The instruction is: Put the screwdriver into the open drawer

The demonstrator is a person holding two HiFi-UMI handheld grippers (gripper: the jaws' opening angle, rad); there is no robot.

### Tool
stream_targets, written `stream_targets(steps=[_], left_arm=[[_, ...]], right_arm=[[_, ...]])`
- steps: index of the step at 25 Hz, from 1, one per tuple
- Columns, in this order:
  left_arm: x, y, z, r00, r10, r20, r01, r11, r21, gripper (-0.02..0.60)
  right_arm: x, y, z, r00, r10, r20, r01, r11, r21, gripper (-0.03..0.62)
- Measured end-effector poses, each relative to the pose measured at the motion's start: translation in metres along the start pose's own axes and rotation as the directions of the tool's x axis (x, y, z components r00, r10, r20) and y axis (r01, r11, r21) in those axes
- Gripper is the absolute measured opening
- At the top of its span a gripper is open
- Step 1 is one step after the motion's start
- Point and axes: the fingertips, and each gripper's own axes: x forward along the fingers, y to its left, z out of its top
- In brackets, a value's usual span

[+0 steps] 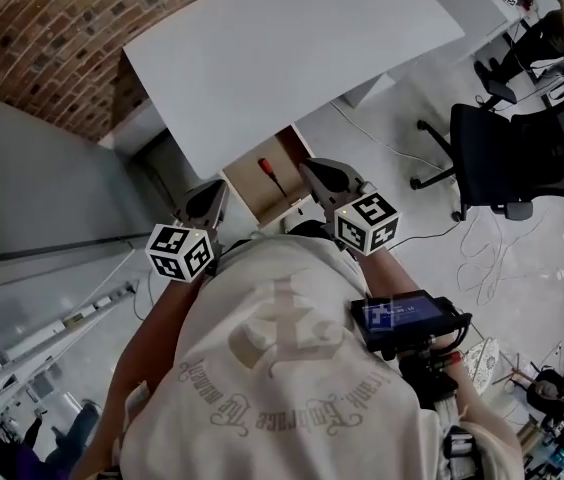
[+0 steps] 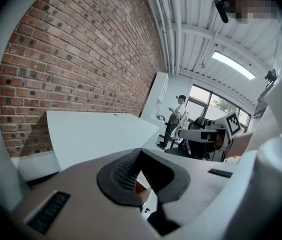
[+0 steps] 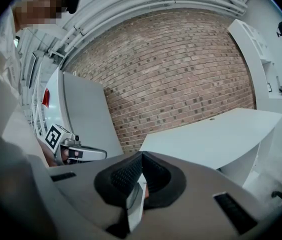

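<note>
A screwdriver (image 1: 270,174) with a red handle lies inside the open wooden drawer (image 1: 251,196) under the white desk (image 1: 282,48). My left gripper (image 1: 218,190) hovers just left of the drawer's near end. My right gripper (image 1: 309,167) sits at the drawer's right side, close to the screwdriver. In the left gripper view the left gripper (image 2: 141,153) has its pads together with nothing between them. The right gripper (image 3: 142,157) in its own view is likewise shut and empty, pointing toward the desk (image 3: 216,134).
Black office chairs (image 1: 522,158) stand to the right, with cables (image 1: 482,238) on the floor. A brick wall (image 1: 52,38) runs behind the desk. A person (image 2: 177,116) stands far off by white shelving. A screen device (image 1: 402,318) hangs at the wearer's waist.
</note>
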Motion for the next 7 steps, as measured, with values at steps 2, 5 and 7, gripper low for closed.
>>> stream_targets(steps=[2,5,7], left_arm=[[-0.003,0.0005,-0.0035,1.0,0.002,-0.002,-0.002,1.0,-0.002,0.02],[-0.003,-0.0017,-0.0075,1.0,-0.001,-0.004,0.001,1.0,-0.005,0.02],[-0.0016,-0.0042,-0.0095,1.0,-0.004,-0.006,0.004,1.0,-0.006,0.02]], right_arm=[[-0.0007,0.0028,-0.0028,1.0,-0.001,-0.001,0.001,1.0,0.002,0.021],[-0.0029,0.0032,-0.0058,1.0,-0.003,-0.001,0.003,1.0,0.001,0.021],[-0.0046,0.0018,-0.0073,1.0,-0.005,-0.002,0.005,1.0,-0.001,0.021]])
